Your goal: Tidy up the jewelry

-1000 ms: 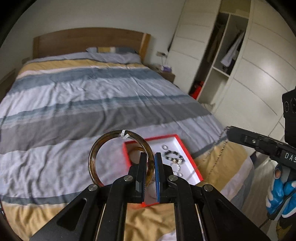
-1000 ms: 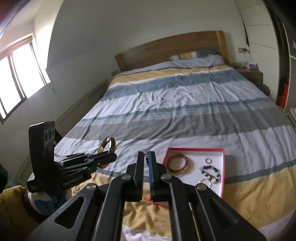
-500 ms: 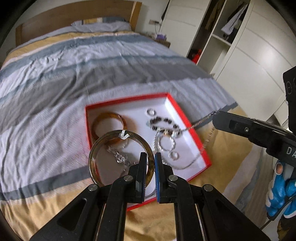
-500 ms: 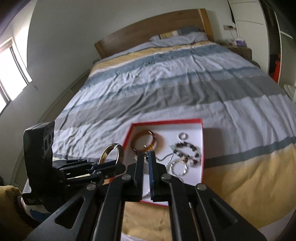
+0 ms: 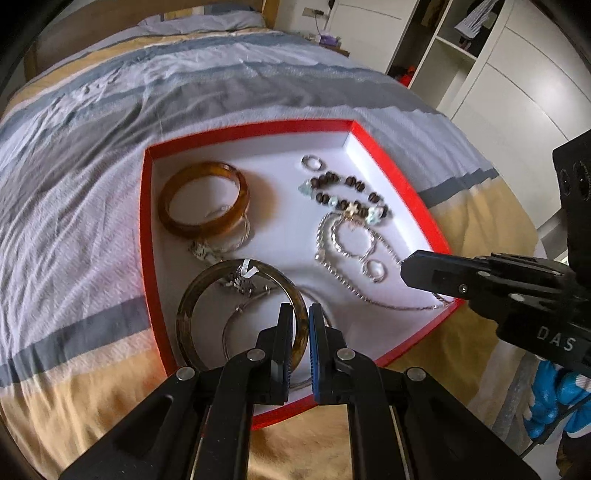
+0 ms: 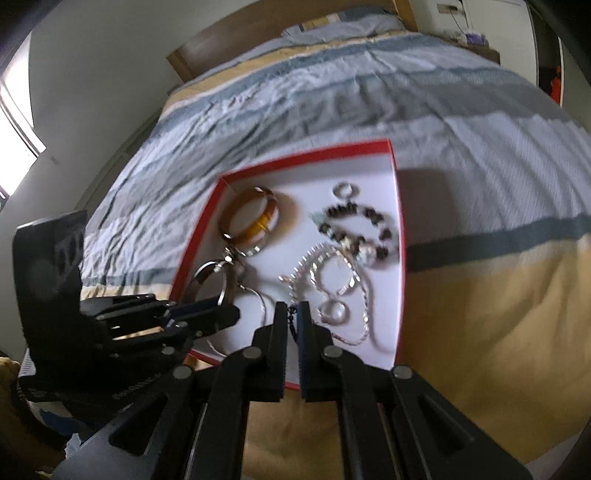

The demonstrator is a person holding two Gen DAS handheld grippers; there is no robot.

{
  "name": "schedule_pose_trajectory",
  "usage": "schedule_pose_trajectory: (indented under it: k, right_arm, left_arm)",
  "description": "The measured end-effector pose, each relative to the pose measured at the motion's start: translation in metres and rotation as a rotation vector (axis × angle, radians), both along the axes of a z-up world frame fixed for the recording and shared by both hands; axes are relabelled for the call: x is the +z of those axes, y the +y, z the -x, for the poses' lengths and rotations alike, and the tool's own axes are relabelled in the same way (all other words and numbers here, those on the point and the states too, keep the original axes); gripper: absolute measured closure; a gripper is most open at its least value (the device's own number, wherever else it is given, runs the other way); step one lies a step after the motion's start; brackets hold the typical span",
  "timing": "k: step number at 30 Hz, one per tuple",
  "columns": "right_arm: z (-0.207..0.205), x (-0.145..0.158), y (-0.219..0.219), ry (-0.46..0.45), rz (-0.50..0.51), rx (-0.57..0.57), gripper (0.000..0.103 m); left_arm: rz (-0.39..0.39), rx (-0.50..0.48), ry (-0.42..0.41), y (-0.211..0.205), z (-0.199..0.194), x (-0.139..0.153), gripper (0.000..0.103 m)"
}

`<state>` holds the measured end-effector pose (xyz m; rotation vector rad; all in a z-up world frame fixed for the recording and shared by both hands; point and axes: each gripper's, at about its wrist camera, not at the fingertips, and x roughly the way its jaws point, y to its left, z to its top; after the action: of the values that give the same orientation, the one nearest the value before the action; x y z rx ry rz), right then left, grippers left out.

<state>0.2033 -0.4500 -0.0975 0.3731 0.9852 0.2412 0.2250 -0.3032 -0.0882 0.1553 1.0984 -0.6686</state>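
A red-rimmed white tray (image 5: 388, 162) (image 6: 306, 158) lies on the bed. It holds an amber bangle (image 5: 203, 201) (image 6: 251, 218), a dark bead bracelet (image 5: 343, 192) (image 6: 354, 229), small rings and silver chains. My left gripper (image 5: 297, 314) (image 6: 221, 314) is shut on a dark brown bangle (image 5: 192, 295) (image 6: 201, 280) held low over the tray's near left part. My right gripper (image 6: 291, 310) (image 5: 406, 264) is shut on a thin silver chain (image 5: 354, 291) (image 6: 364, 325) that trails into the tray.
The striped duvet (image 5: 110, 110) covers the bed around the tray. A wooden headboard (image 6: 280, 33) stands at the far end. White wardrobes and open shelves (image 5: 480, 66) stand to the right.
Both grippers have moved down and closer over the tray. The dark bangle and the chain have come down with them; the chain now lies partly on the tray floor.
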Motion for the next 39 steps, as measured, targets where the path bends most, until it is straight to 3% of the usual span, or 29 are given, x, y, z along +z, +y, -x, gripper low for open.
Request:
schedule_pose_trajectory:
  k: [9, 12, 15, 18, 31, 35, 39]
  right_arm:
    - [0.003, -0.018, -0.004, 0.048, 0.018, -0.017, 0.095]
    - [0.004, -0.017, -0.005, 0.053, 0.037, -0.023, 0.095]
    - [0.008, -0.014, -0.005, 0.054, 0.063, -0.039, 0.081]
    - [0.014, -0.009, -0.007, 0.049, 0.069, -0.047, 0.079]
    - [0.059, 0.037, 0.006, -0.002, 0.152, -0.102, 0.072]
    - [0.078, 0.057, 0.019, -0.037, 0.161, -0.117, 0.071]
    - [0.094, 0.076, 0.039, -0.072, 0.165, -0.124, 0.061]
  left_arm:
    - [0.016, 0.030, 0.022, 0.004, -0.001, -0.009, 0.093]
    - [0.023, 0.044, 0.019, 0.009, -0.001, -0.007, 0.086]
    - [0.033, 0.057, 0.019, 0.014, -0.001, -0.003, 0.075]
    - [0.050, 0.067, 0.011, 0.020, 0.001, 0.006, 0.071]
    - [0.111, 0.118, -0.076, 0.069, 0.035, 0.062, 0.048]
    - [0.091, 0.147, -0.137, 0.095, 0.058, 0.082, 0.038]
    - [0.061, 0.191, -0.206, 0.122, 0.083, 0.100, 0.029]
